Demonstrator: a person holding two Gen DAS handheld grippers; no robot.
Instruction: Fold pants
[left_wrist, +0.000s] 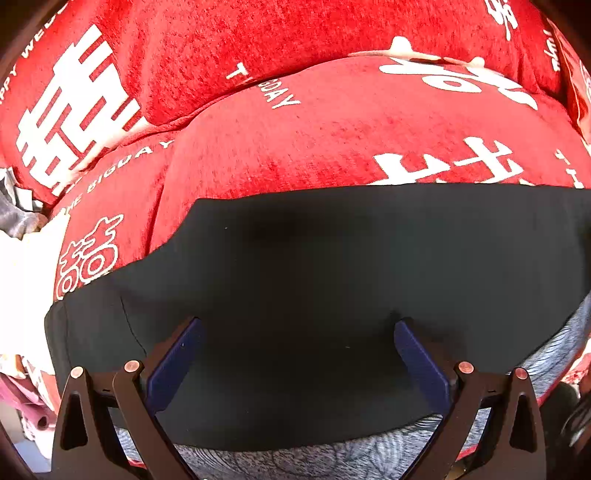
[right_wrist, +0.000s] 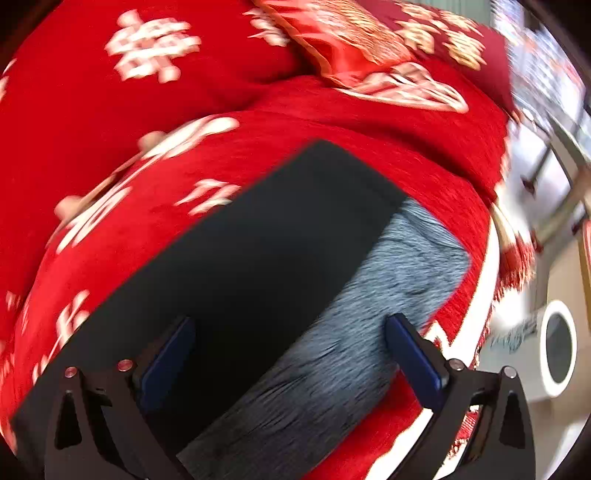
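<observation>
Setting: a sofa under a red cover (left_wrist: 332, 140) printed with white characters and words; its cushions bulge behind the clothing.
Pants: black pants (left_wrist: 314, 277) lie flat on the red cover, folded into a broad dark slab with a straight far edge.
Under the pants: a grey-blue patterned cloth (right_wrist: 388, 288) shows past the near edge of the pants; it lies beside them in the right view.
Left tool: the left tool (left_wrist: 299, 328) hangs over the black pants, its blue pads (left_wrist: 173, 365) standing wide apart with nothing gripped.
Right tool: the right tool (right_wrist: 290, 326) is also spread wide and empty, over the line where pants meet grey-blue cloth.
Pillow: a red and gold pillow (right_wrist: 369, 48) rests on the far cushions.
</observation>
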